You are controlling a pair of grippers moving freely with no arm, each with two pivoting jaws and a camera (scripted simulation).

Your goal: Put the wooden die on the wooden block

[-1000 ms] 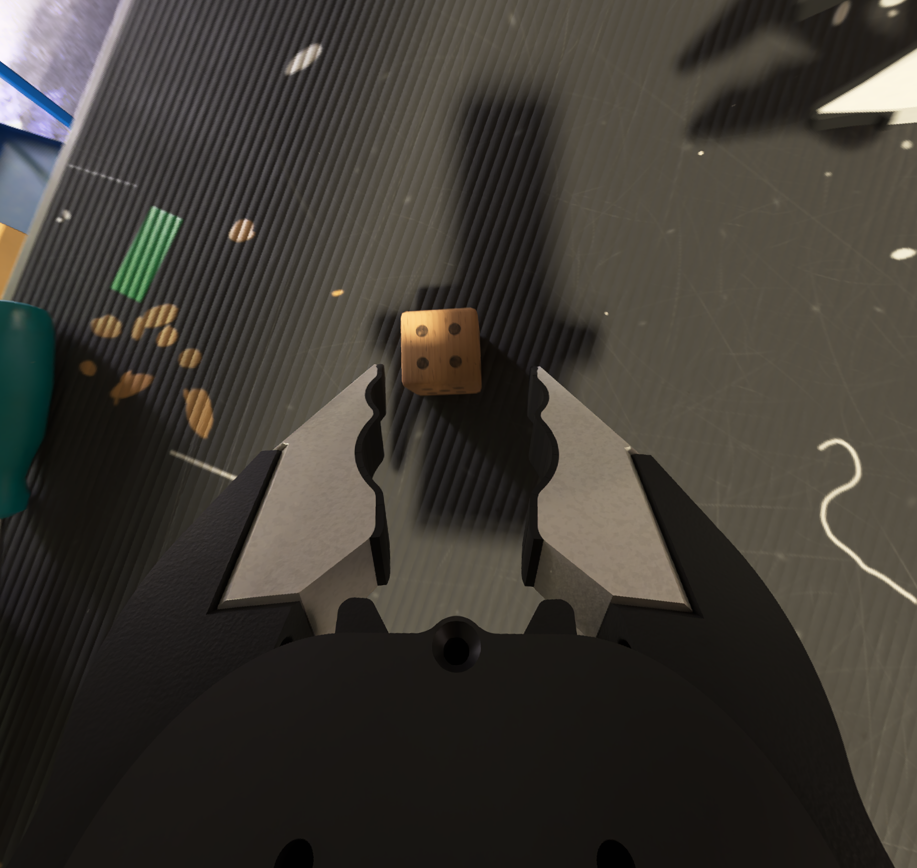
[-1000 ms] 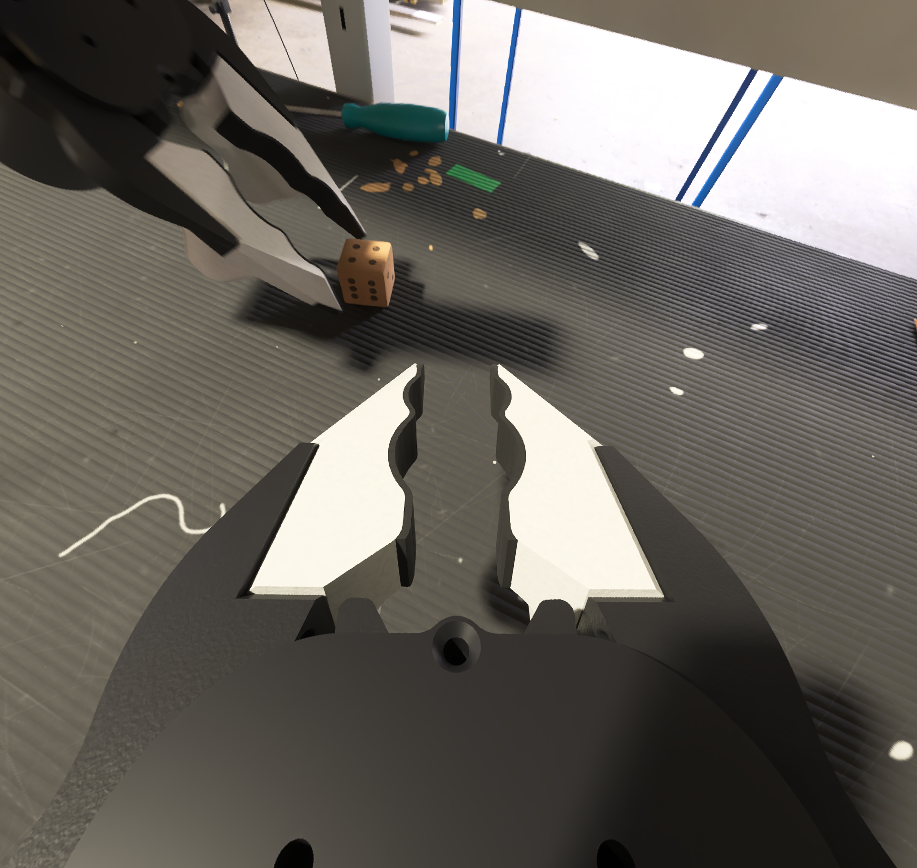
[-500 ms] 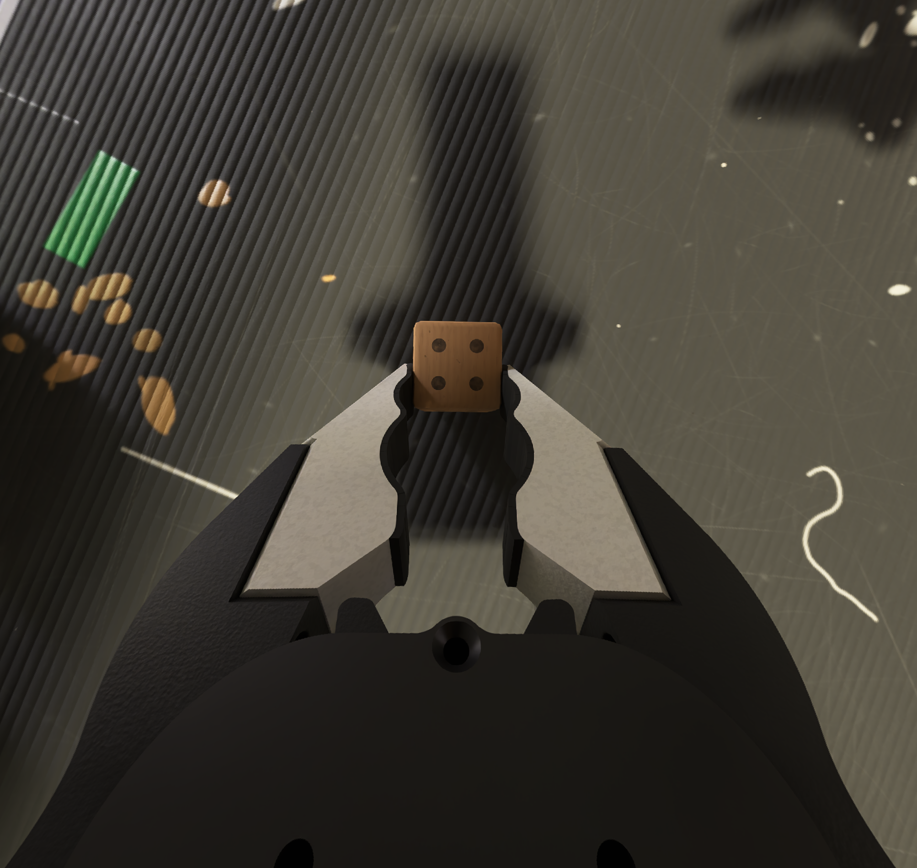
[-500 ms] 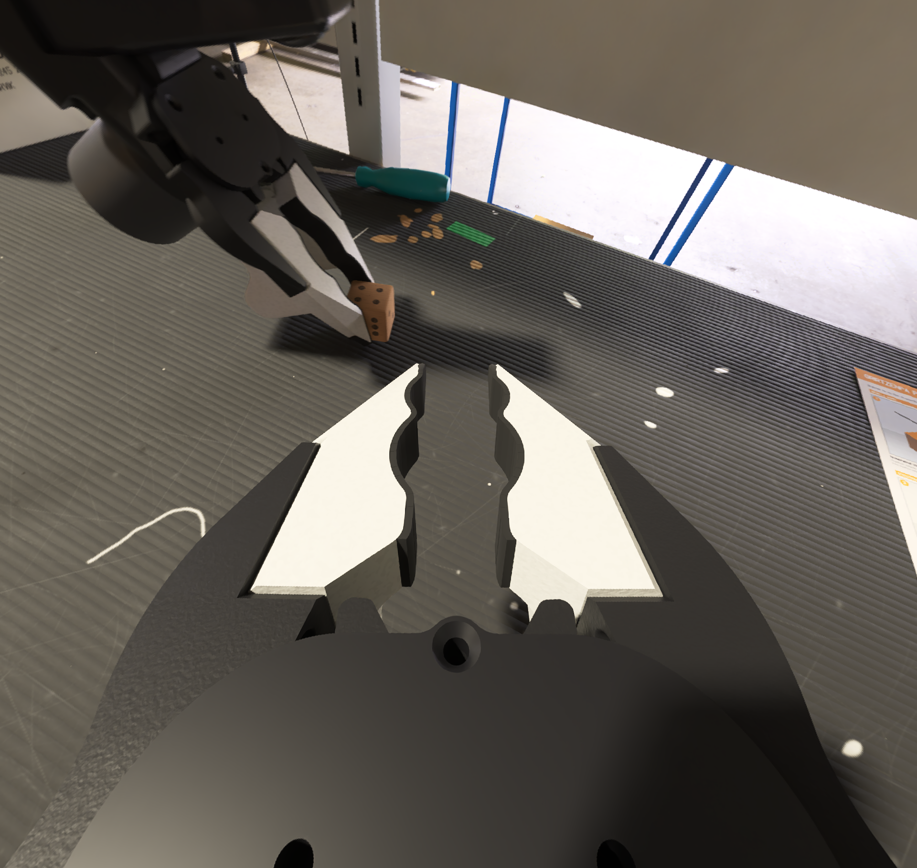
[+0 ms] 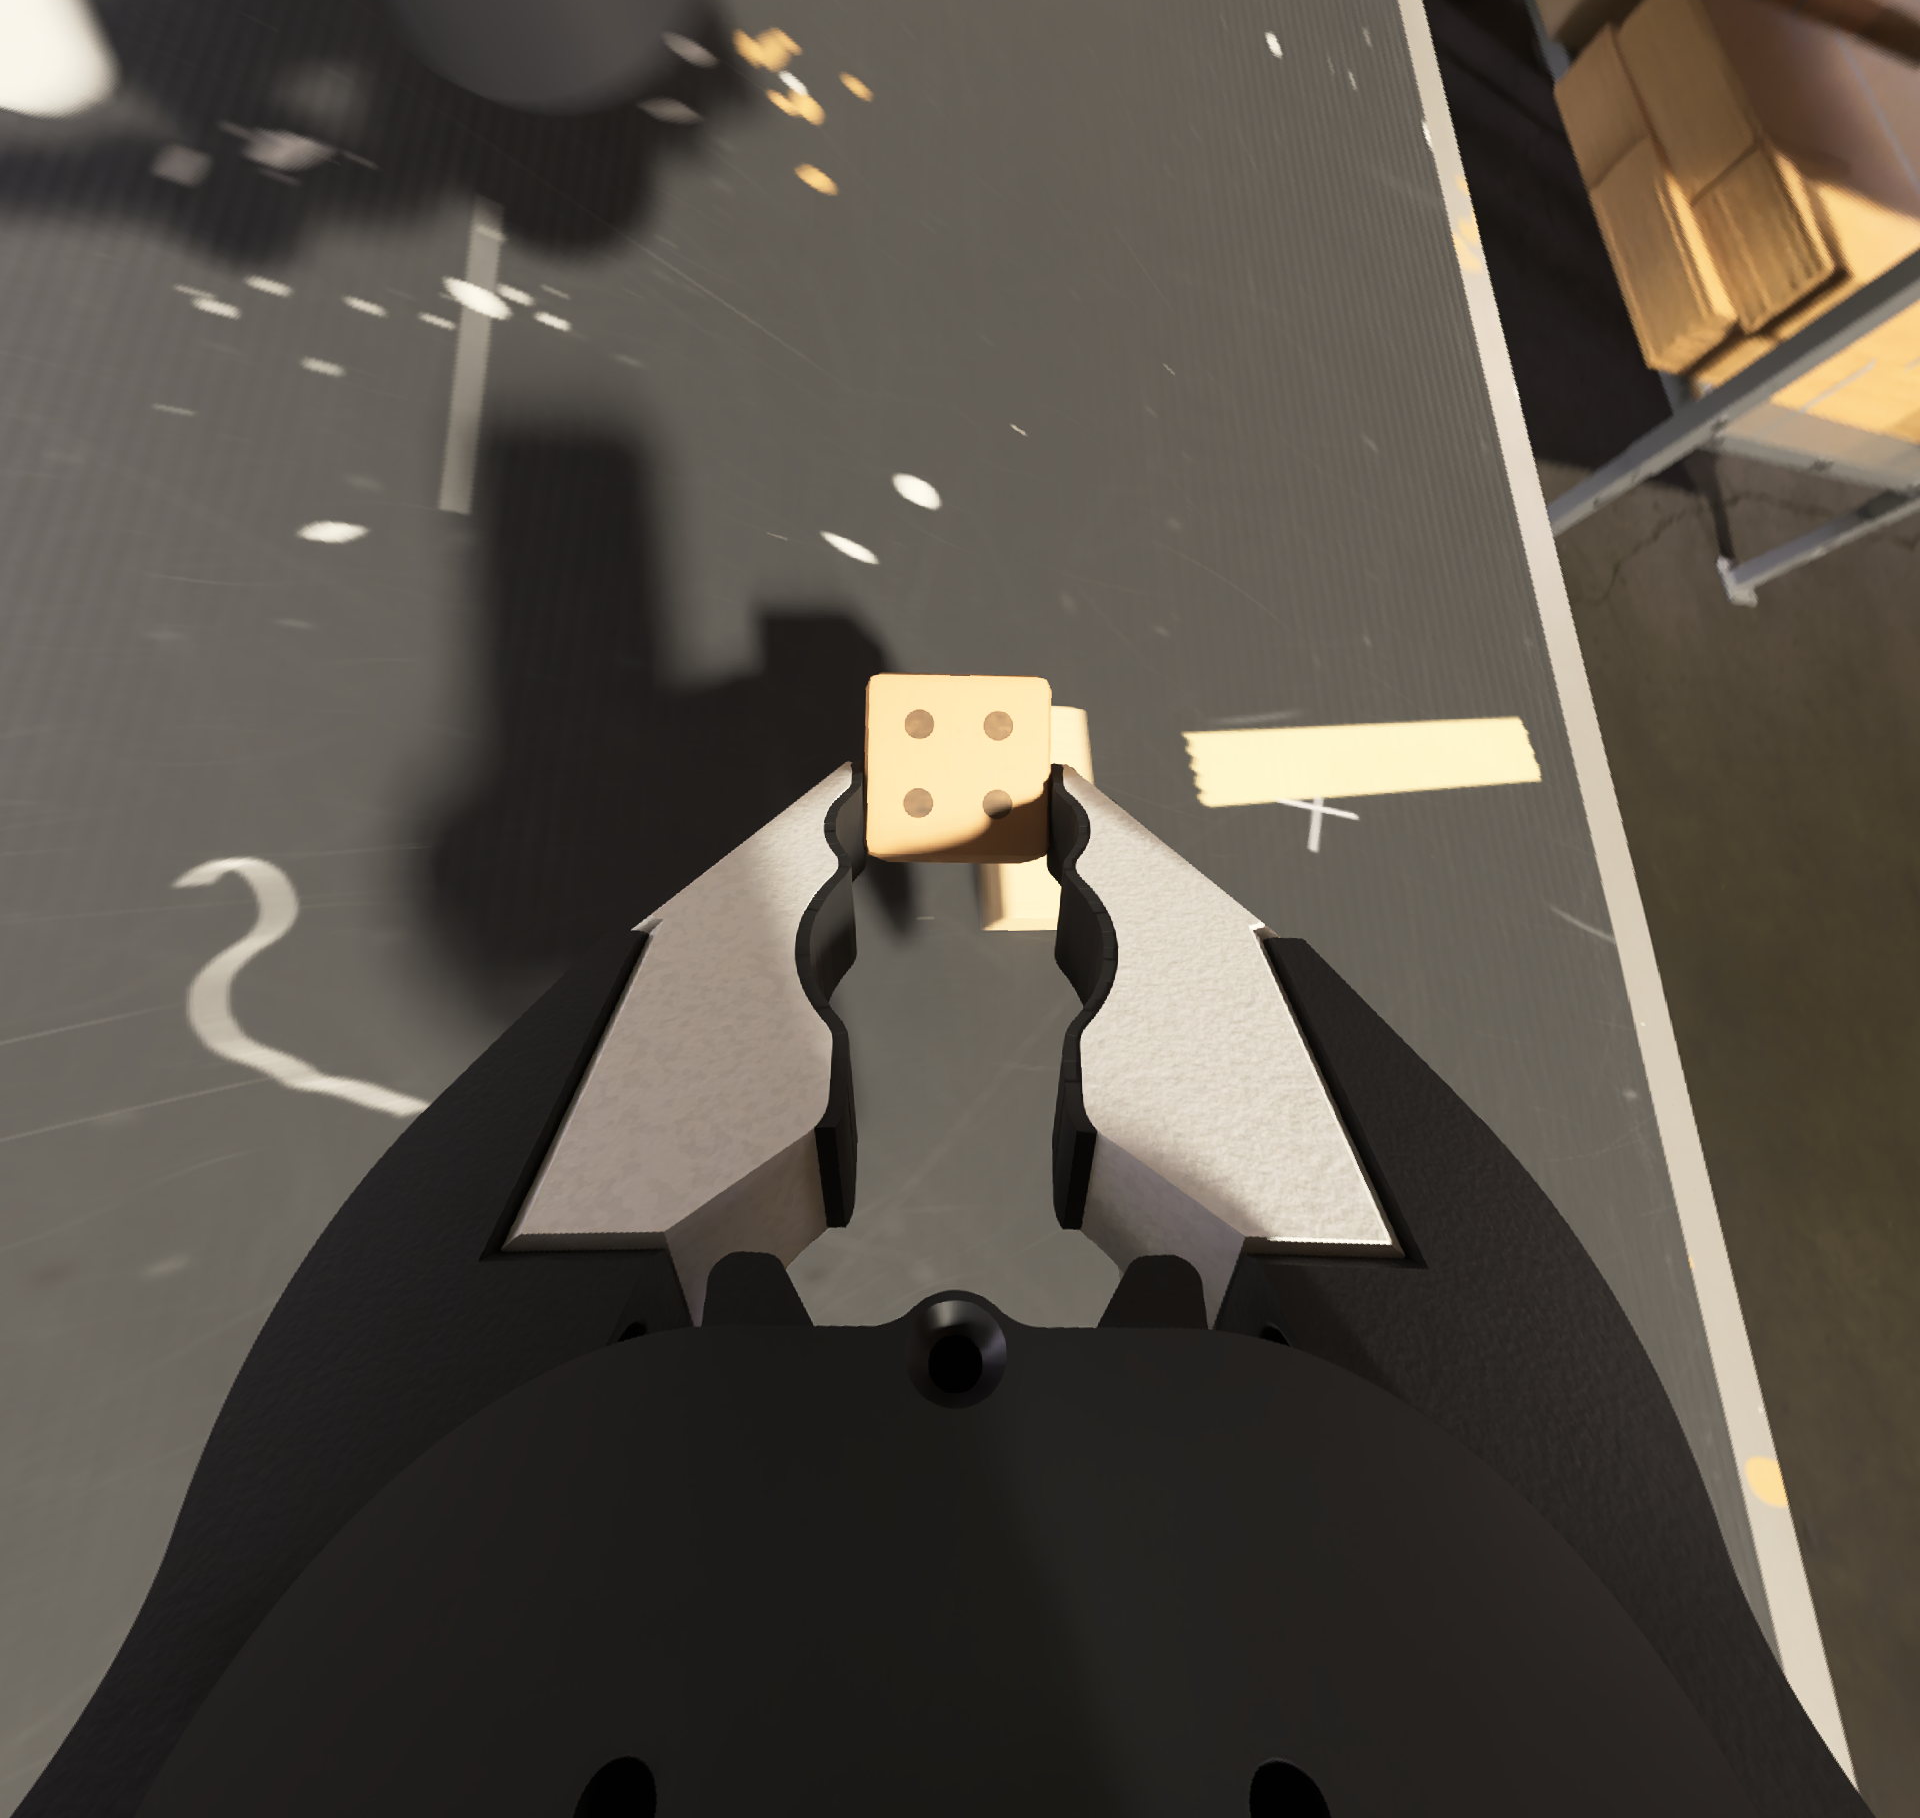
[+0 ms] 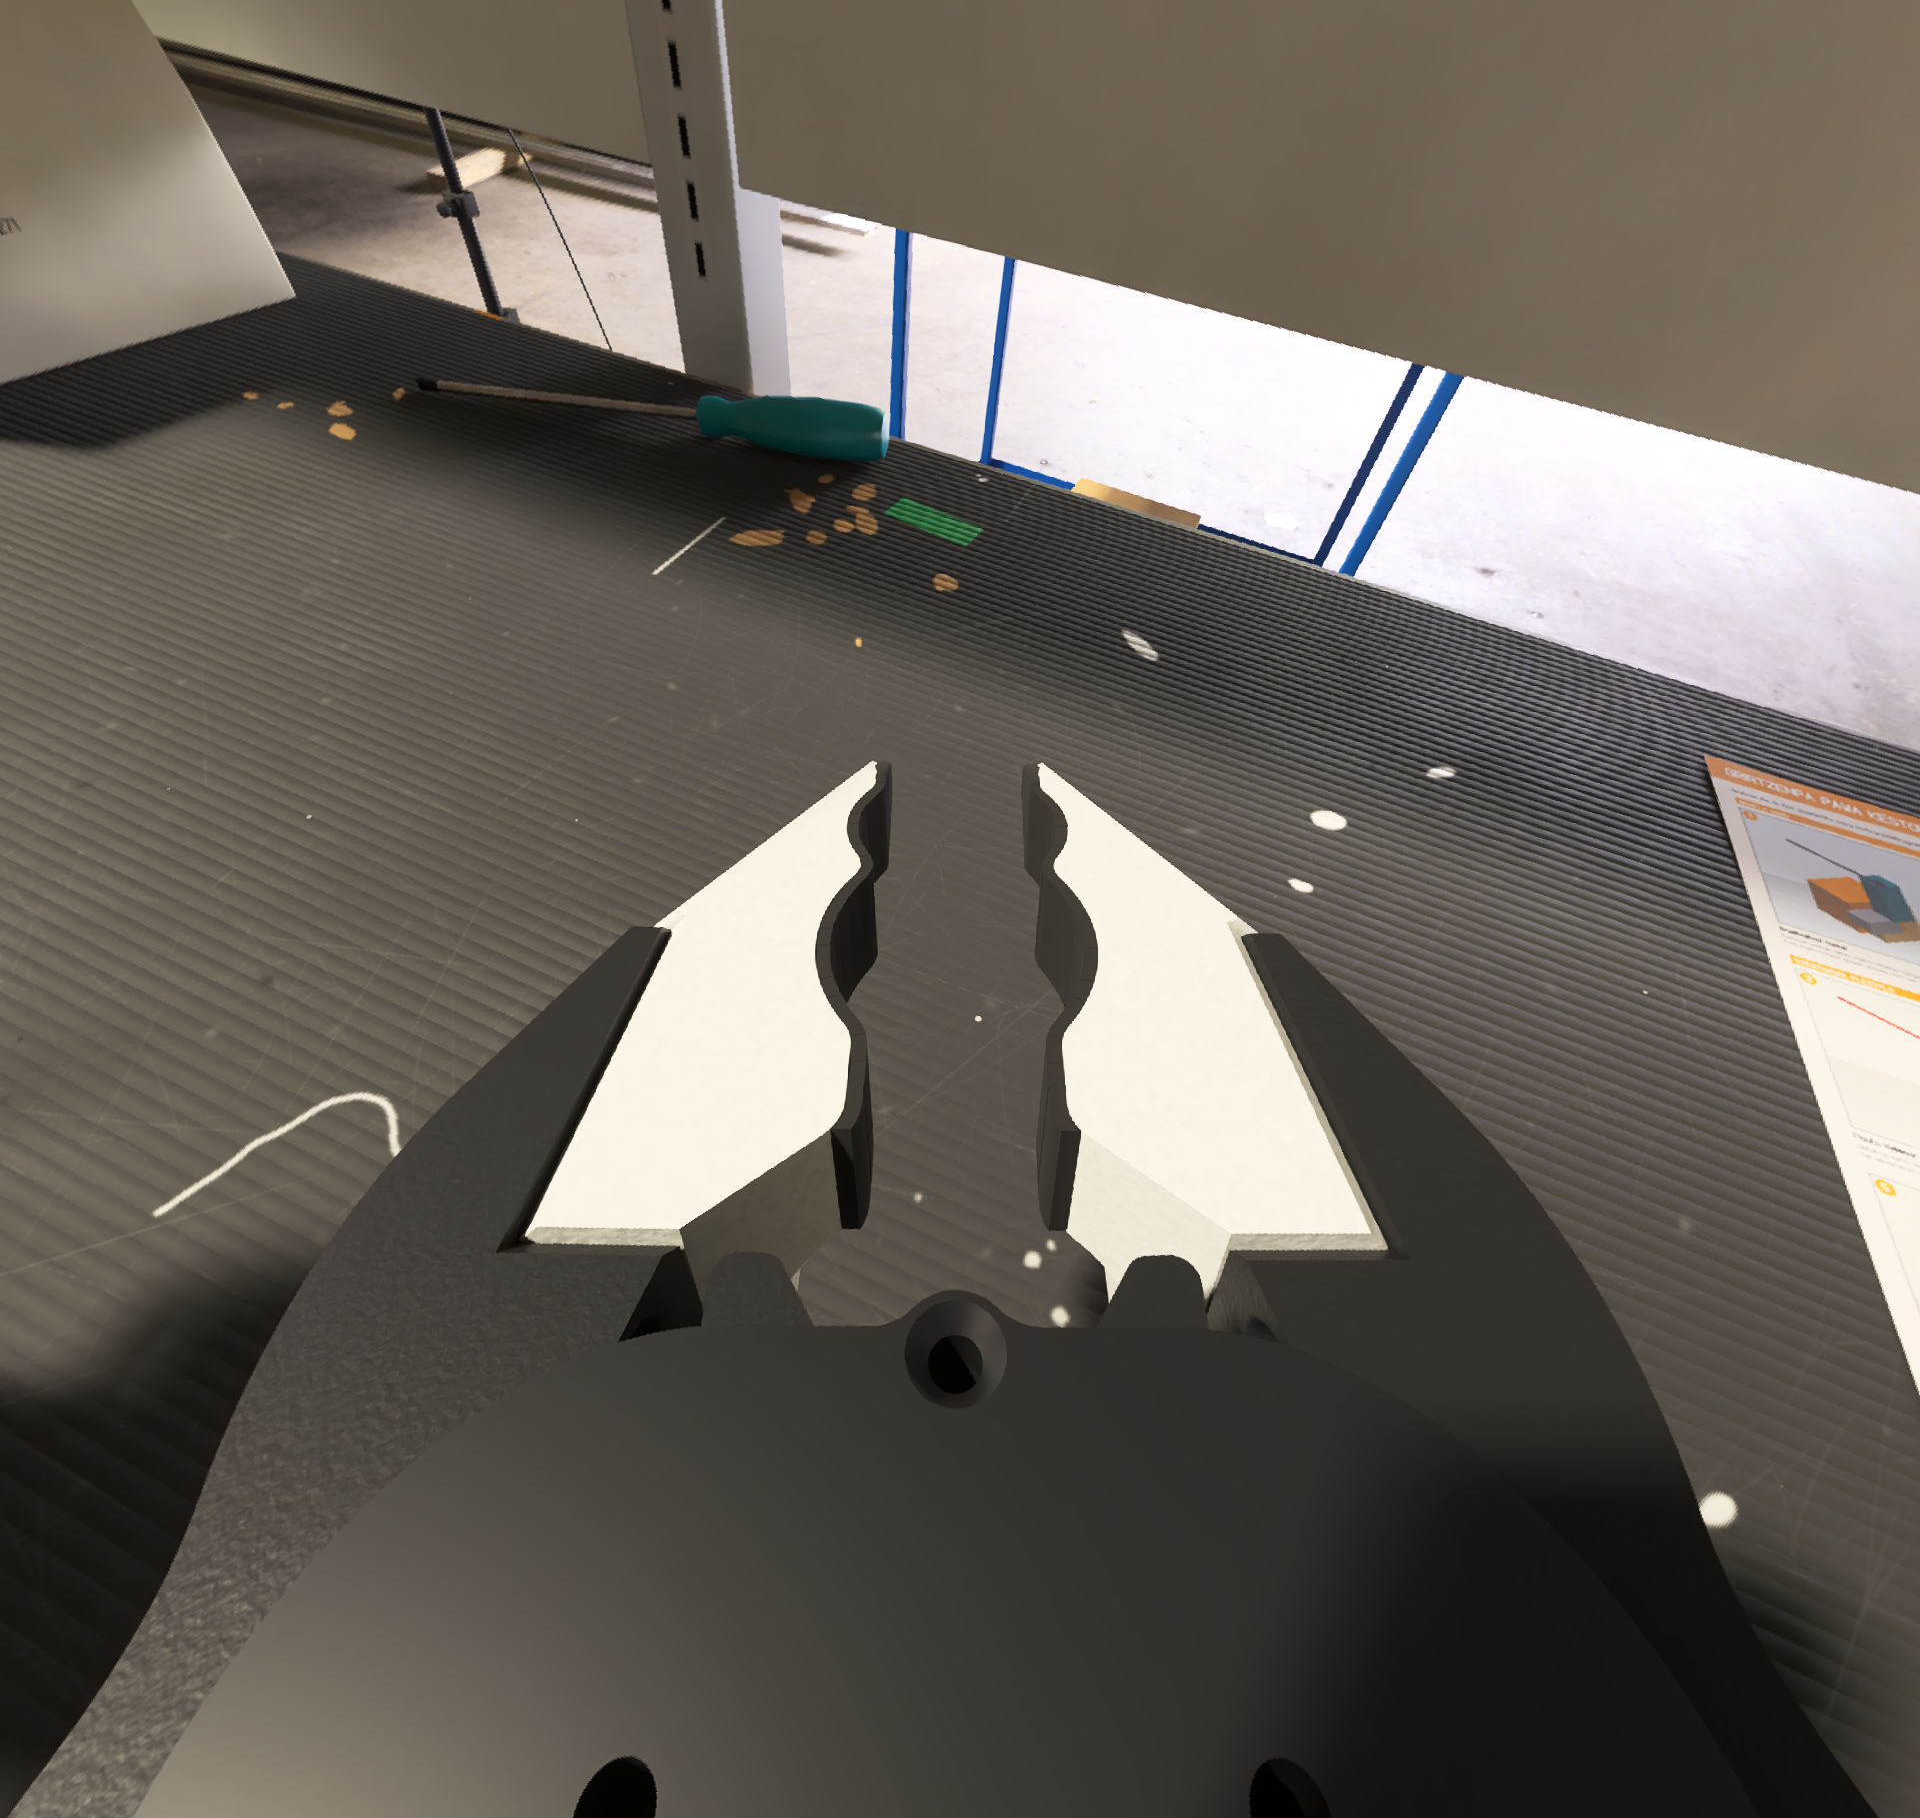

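The wooden die [image 5: 956, 766] shows its four-pip face and sits clamped between the tips of my left gripper [image 5: 954, 783], lifted off the dark mat. A pale wooden block [image 5: 1023, 898] lies on the mat below and just behind the die, mostly hidden by the die and by my right finger [image 5: 1153, 947]. My right gripper [image 6: 956, 781] is open and empty, hovering over the ribbed mat [image 6: 416, 781]. The die, the block and the left gripper do not appear in the right wrist view.
A pale tape strip [image 5: 1361, 760] lies right of the block, near the table edge [image 5: 1558, 646]; cardboard boxes [image 5: 1714, 158] sit beyond it. In the right wrist view, a teal screwdriver [image 6: 790, 423] lies at the back by a white post [image 6: 696, 137], and a printed sheet [image 6: 1849, 958] lies at the right.
My left gripper closed on the die, lifted it and swung across to the table's other side, over the block. It has left the right wrist view. The right gripper stayed open.
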